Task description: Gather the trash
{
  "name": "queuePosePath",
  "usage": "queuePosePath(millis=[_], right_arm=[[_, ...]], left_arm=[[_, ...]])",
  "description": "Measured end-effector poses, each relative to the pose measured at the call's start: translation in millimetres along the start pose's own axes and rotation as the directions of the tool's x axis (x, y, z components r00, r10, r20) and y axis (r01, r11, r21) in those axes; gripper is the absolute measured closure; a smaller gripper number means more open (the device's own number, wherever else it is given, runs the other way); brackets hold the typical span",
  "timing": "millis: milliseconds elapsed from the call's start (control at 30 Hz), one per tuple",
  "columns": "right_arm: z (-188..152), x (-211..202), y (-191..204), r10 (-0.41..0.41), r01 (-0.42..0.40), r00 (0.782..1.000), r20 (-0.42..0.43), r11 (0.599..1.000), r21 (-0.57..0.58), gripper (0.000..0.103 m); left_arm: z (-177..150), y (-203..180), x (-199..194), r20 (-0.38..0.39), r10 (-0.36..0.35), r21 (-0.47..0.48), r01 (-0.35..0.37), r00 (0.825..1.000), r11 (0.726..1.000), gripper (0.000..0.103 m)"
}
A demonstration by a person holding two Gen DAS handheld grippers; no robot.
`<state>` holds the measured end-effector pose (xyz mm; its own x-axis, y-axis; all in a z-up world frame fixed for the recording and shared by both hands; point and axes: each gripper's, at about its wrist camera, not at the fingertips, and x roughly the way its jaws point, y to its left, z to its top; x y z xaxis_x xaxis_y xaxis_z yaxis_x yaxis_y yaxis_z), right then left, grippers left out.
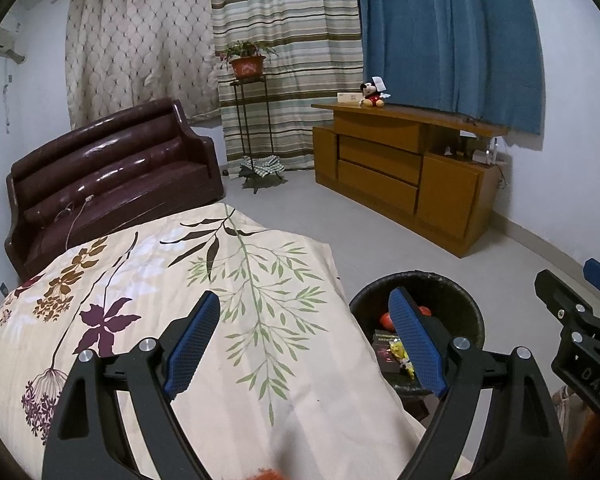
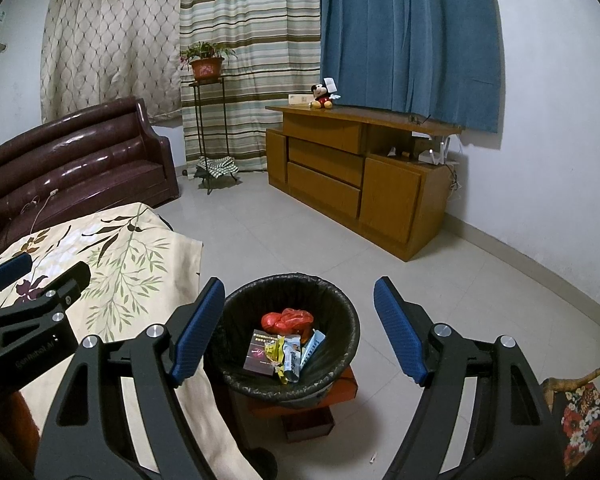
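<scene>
A black-lined trash bin point(image 2: 342, 300) stands on a low red stool beside the table. Inside lie a red plastic bag point(image 2: 286, 319), a dark booklet point(image 2: 260, 354) and crumpled snack wrappers point(image 2: 296, 354). My right gripper point(image 2: 299, 330) is open and empty, held above the bin with the bin between its blue pads. My left gripper point(image 1: 316, 344) is open and empty above the floral tablecloth point(image 1: 148, 280), its right pad overlapping the bin point(image 1: 452, 288). The right gripper shows at the left wrist view's right edge point(image 1: 572, 320); the left gripper shows at the right wrist view's left edge point(image 2: 32, 292).
A dark red leather sofa point(image 1: 112, 176) stands behind the table. A plant stand with a potted plant point(image 1: 247, 62) is by the curtains. A wooden cabinet point(image 2: 360, 176) with a Mickey toy point(image 2: 322, 96) lines the far wall. Grey tiled floor point(image 2: 440, 280) surrounds the bin. A floral-cushioned chair point(image 2: 580, 412) is at right.
</scene>
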<state>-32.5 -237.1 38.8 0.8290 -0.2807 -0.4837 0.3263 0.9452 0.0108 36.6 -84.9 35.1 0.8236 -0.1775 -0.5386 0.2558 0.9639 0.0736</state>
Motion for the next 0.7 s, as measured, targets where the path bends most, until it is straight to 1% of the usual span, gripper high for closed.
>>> queuePosePath(millis=[267, 500, 700], right_arm=[[0.6, -0.1, 0.2, 0.001, -0.001, 1.0, 0.0, 1.0, 0.0, 0.028], [0.9, -0.3, 0.7, 0.0, 0.0, 1.0, -0.002, 1.0, 0.0, 0.028], [-5.6, 0.6, 5.4, 0.005, -0.005, 1.0, -0.007, 1.0, -0.01, 0.028]], left_arm=[[-1.4, 2.0, 3.5, -0.015, -0.035, -0.005, 0.035, 0.999, 0.999, 0.019], [-4.1, 4.2, 5.2, -0.015, -0.025, -0.001, 0.025, 1.0, 1.0, 0.019], [-8.4, 12.5, 13.6, -0.055, -0.024, -0.004, 0.024, 0.998, 1.0, 0.019]])
